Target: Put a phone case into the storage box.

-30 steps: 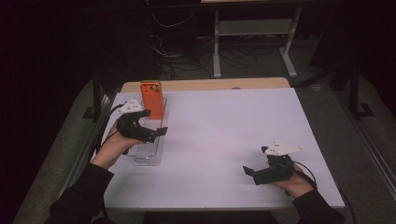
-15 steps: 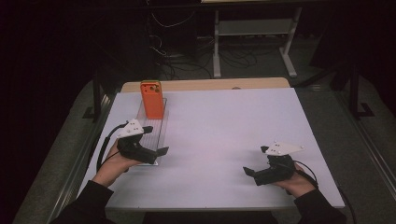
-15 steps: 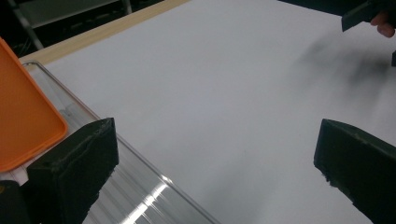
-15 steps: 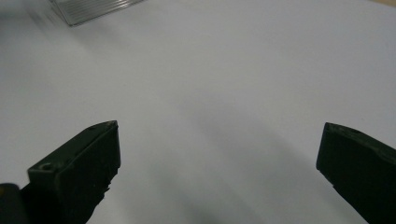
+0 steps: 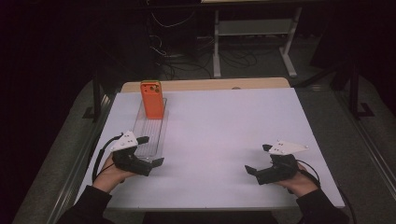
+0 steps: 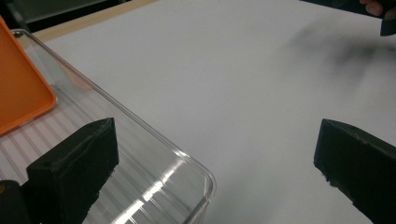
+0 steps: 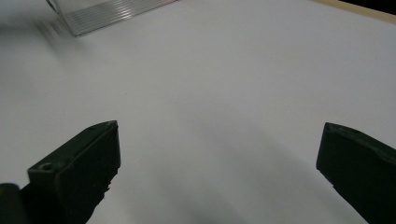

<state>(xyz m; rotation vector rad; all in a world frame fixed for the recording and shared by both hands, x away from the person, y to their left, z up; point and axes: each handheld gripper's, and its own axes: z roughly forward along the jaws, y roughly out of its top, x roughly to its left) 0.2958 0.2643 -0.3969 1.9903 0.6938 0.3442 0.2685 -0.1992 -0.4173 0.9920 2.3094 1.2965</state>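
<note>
White table (image 5: 224, 135), clear tray (image 5: 150, 130) beside left gripper (image 5: 152, 150)

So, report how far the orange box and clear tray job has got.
Done: the orange box stands in the clear tray's far end. In hand: nothing; the left gripper is open by the tray's near end, the right gripper open over bare table. What remains can't be judged.

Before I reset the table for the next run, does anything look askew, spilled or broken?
Nothing stands out. The orange box stands upright at the far end of the clear tray, which lies straight along the table's left side. Both tools, left and right, are open and hold nothing.
</note>
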